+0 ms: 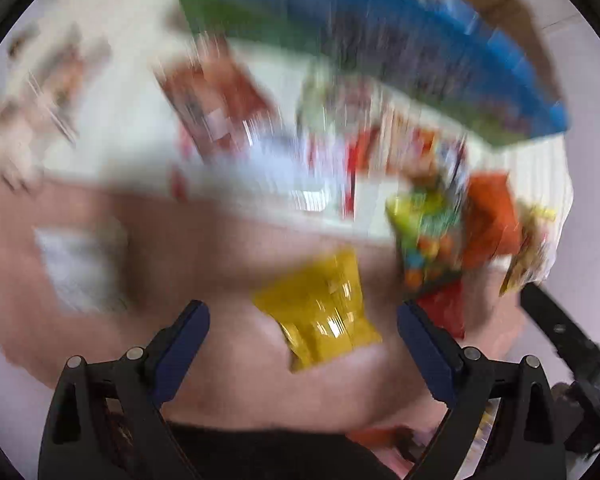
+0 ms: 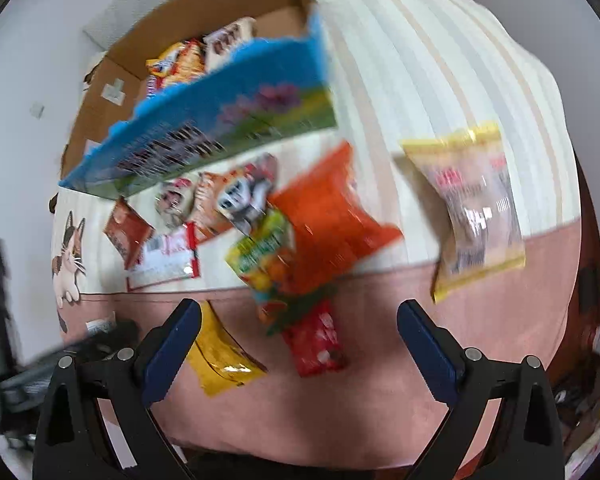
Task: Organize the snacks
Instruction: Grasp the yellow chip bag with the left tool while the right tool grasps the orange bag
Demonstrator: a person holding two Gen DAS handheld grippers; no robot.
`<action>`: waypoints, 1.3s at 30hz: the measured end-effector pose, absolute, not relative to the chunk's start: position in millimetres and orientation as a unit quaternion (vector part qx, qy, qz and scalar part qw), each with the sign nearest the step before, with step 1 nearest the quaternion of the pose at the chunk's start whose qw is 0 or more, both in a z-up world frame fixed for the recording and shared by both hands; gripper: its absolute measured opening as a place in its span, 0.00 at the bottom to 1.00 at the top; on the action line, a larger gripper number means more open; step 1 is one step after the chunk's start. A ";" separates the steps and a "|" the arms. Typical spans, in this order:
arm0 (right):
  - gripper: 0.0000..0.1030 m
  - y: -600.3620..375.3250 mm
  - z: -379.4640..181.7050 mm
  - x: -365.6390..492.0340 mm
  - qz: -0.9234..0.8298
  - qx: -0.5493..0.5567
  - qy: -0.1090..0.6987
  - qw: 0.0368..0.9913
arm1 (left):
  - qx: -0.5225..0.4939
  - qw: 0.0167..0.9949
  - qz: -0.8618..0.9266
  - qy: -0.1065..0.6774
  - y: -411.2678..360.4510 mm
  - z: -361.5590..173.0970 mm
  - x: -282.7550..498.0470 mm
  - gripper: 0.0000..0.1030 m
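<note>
Snack packets lie scattered on a bed with a striped cream and pink cover (image 2: pixel 440 80). In the blurred left wrist view my left gripper (image 1: pixel 303 316) is open, and a yellow packet (image 1: pixel 320 312) lies between and beyond its fingers. In the right wrist view my right gripper (image 2: pixel 299 316) is open and empty above a red packet (image 2: pixel 316 338), with the same yellow packet (image 2: pixel 220 354) by its left finger. An orange packet (image 2: pixel 328 216) and a green packet (image 2: pixel 264 256) lie just past them. A clear yellow-edged packet (image 2: pixel 476 208) rests to the right. Several more packets (image 2: pixel 204 204) lie further left.
A cardboard box with a blue printed side (image 2: pixel 220 120) stands at the far side of the bed and holds several packets (image 2: pixel 188 60). A cat print (image 2: pixel 70 256) marks the cover's left edge. The other gripper's black body (image 2: pixel 60 360) shows at lower left. White walls surround the bed.
</note>
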State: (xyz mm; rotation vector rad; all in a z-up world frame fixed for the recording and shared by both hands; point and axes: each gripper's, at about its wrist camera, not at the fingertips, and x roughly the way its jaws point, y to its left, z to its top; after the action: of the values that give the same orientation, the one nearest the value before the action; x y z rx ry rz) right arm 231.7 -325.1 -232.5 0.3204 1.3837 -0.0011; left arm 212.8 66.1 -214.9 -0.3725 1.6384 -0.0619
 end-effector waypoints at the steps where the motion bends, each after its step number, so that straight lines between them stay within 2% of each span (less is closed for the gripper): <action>1: 0.96 -328.5 -235.1 228.1 -0.003 0.150 0.634 0.759 | -0.172 0.651 -0.030 0.738 60.8 -227.6 210.5 0.93; 3: 0.81 -336.4 -235.7 221.6 -0.010 0.154 0.626 0.764 | -0.191 0.621 -0.035 0.759 48.6 -251.9 206.1 0.93; 5: 0.81 -341.9 -234.0 221.8 -0.014 0.150 0.625 0.766 | -0.205 0.606 -0.033 0.768 38.7 -266.3 204.5 0.93; 6: 0.81 -344.5 -232.4 223.3 -0.013 0.151 0.624 0.767 | -0.210 0.606 -0.034 0.766 34.1 -269.9 204.8 0.90; 8: 0.81 -347.7 -230.6 228.6 -0.009 0.149 0.619 0.771 | -0.203 0.612 -0.029 0.764 24.5 -274.2 206.4 0.80; 9: 0.81 -348.2 -229.1 233.6 -0.009 0.143 0.617 0.774 | -0.196 0.618 -0.029 0.761 20.7 -274.4 207.2 0.63; 10: 0.81 -347.7 -228.7 239.5 -0.007 0.133 0.617 0.776 | -0.181 0.624 -0.032 0.760 15.3 -274.8 208.4 0.60; 18: 0.80 -332.2 -258.8 307.1 0.017 0.050 0.636 0.770 | -0.065 0.676 -0.042 0.733 5.9 -257.2 210.8 0.57; 19: 0.77 -329.9 -267.3 313.9 0.023 0.048 0.644 0.763 | -0.060 0.675 -0.046 0.734 6.8 -257.3 212.2 0.57; 20: 0.58 -328.8 -275.0 317.5 0.027 0.052 0.651 0.756 | -0.055 0.674 -0.049 0.735 9.7 -257.6 214.9 0.57; 21: 0.54 -329.0 -281.1 319.4 0.031 0.058 0.658 0.750 | -0.054 0.673 -0.049 0.736 12.1 -257.8 216.7 0.57; 24: 0.50 -332.5 -284.8 313.3 0.031 0.065 0.657 0.751 | -0.070 0.667 -0.052 0.740 21.6 -259.3 223.0 0.58; 35: 0.50 -359.5 -292.8 231.7 0.026 0.134 0.686 0.715 | -0.062 0.668 -0.048 0.740 24.4 -273.0 221.7 0.61; 38: 0.67 -368.0 -302.1 227.3 0.008 0.176 0.691 0.701 | -0.051 0.667 -0.046 0.742 14.0 -279.4 218.2 0.63; 39: 0.67 -369.9 -304.7 226.2 0.006 0.187 0.693 0.696 | -0.048 0.667 -0.045 0.742 11.7 -282.8 216.5 0.63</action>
State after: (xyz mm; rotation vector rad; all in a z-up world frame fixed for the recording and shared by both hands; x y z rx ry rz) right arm 226.2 -369.9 -304.7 0.4172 1.5453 0.0138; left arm 216.5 11.7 -282.8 -0.1080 1.6753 -0.1019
